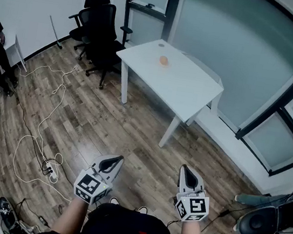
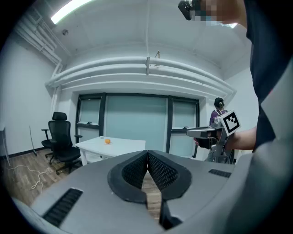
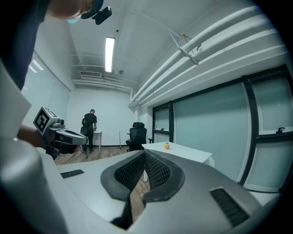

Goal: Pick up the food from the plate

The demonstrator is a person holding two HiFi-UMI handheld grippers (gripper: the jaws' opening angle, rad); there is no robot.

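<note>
Orange food (image 1: 163, 60) sits on a plate (image 1: 163, 65); left hand-held gripper (image 1: 112, 161) and right hand-held gripper (image 1: 188, 172) are closed.

Bright, cool, even light fills an office. A ceiling strip light (image 3: 109, 54) glows white, and a second strip light (image 2: 73, 10) flares at its ends. Frosted windows (image 1: 227, 49) add soft daylight. Shadows on the wooden floor (image 1: 106, 129) are faint. Every view bulges like a fisheye, with black corners. The left claw (image 2: 148, 155) and right claw (image 3: 144, 155), near the lens, look slightly soft.
</note>
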